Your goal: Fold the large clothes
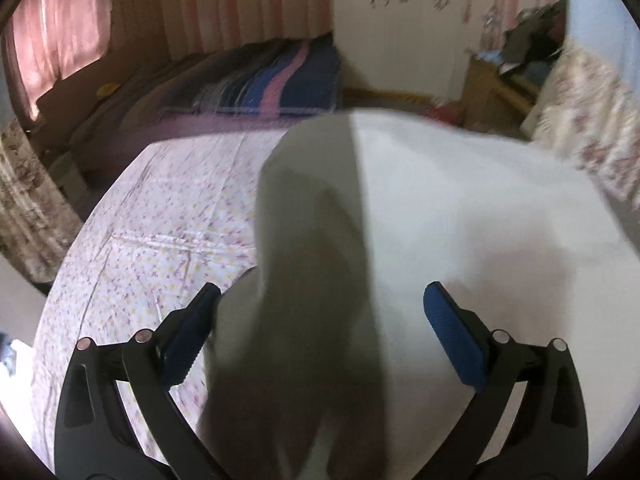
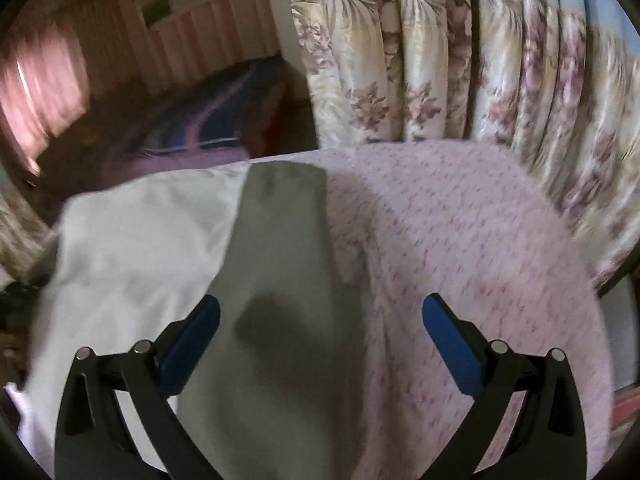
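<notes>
my left gripper and right gripper gape wide, gripping nothing, each straddling a grey sleeve of the white garment spread mid-bed, ready to fold inward.

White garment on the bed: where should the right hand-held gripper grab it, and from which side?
Probably the grey folded-over strip at the white garment's right edge. It lies directly between the open right hand-held gripper's fingers, with floral bedsheet beside it. Come from the sheet side, low, and pinch that edge.
</notes>
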Demonstrator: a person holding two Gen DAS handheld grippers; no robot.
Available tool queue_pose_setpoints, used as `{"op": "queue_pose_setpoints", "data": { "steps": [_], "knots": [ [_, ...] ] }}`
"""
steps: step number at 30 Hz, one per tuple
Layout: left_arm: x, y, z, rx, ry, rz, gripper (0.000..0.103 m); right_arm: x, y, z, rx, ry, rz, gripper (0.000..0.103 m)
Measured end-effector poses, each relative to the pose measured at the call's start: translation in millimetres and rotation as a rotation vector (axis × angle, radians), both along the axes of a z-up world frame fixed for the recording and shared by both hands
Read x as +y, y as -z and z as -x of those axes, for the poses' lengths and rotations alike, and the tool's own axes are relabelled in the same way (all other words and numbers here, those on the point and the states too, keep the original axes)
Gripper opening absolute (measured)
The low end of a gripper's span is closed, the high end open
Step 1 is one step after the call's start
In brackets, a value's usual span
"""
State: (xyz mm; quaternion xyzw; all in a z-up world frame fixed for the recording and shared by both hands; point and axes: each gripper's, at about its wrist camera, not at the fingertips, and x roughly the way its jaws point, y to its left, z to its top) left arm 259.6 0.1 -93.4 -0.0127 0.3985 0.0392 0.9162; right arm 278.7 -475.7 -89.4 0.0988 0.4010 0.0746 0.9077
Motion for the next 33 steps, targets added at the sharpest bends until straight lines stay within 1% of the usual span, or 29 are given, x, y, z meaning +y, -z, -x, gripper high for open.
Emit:
{"op": "queue_pose_setpoints", "data": {
  "steps": [1, 3, 4, 5, 6, 7, 8, 10, 13, 16, 18, 20, 21, 23, 24, 26, 27, 30, 33],
  "knots": [
    [-4, -6, 8, -0.019, 0.015, 0.028, 0.1, 4, 1, 4, 0.0, -0.02, -0.004, 0.101],
    [-11, -13, 17, -0.033, 0.031, 0.072, 0.1, 21, 6, 9, 0.011, -0.054, 0.068, 0.101],
    [-17, -15, 20, -0.035, 0.04, 0.099, 0.1, 29, 11, 9, 0.032, -0.07, 0.099, 0.101],
    [-23, -15, 23, -0.039, 0.042, 0.11, 0.1, 35, 18, 6, 0.054, -0.088, 0.1, 0.101],
    [-28, -16, 25, -0.044, 0.047, 0.114, 0.1, 39, 24, 5, 0.075, -0.11, 0.079, 0.101],
    [-36, -15, 26, -0.047, 0.06, 0.11, 0.1, 44, 30, 4, 0.096, -0.126, 0.057, 0.101],
    [-42, -14, 27, -0.046, 0.067, 0.107, 0.1, 45, 34, 4, 0.097, -0.131, 0.055, 0.101],
    [-52, -10, 26, -0.037, 0.076, 0.113, 0.1, 51, 37, 3, 0.095, -0.148, 0.073, 0.102],
    [-64, -11, 30, -0.054, 0.08, 0.107, 0.1, 57, 37, 4, 0.091, -0.173, 0.09, 0.101],
    [-72, -20, 32, -0.074, 0.082, 0.11, 0.1, 62, 39, 4, 0.1, -0.198, 0.114, 0.101],
    [-76, -26, 32, -0.086, 0.081, 0.101, 0.1, 58, 43, 0, 0.121, -0.191, 0.087, 0.102],
    [-85, -36, 35, -0.115, 0.103, 0.093, 0.1, 55, 42, 3, 0.118, -0.183, 0.072, 0.102],
    [-89, -39, 36, -0.122, 0.109, 0.085, 0.1, 54, 43, 4, 0.113, -0.18, 0.067, 0.102],
    [-101, -48, 41, -0.15, 0.129, 0.041, 0.1, 51, 43, 8, 0.102, -0.167, 0.05, 0.102],
    [-107, -50, 43, -0.161, 0.143, 0.007, 0.1, 47, 44, 9, 0.102, -0.151, 0.038, 0.102],
    [-110, -45, 39, -0.153, 0.136, -0.042, 0.1, 38, 44, 11, 0.101, -0.105, 0.009, 0.101],
    [-105, -37, 35, -0.127, 0.113, -0.051, 0.1, 35, 43, 12, 0.104, -0.09, -0.001, 0.101],
    [-94, -25, 31, -0.091, 0.107, 0.02, 0.1, 33, 43, 13, 0.107, -0.079, -0.009, 0.101],
    [-98, -19, 35, -0.087, 0.117, 0.02, 0.1, 33, 44, 11, 0.108, -0.082, -0.006, 0.102]
  ]
}}
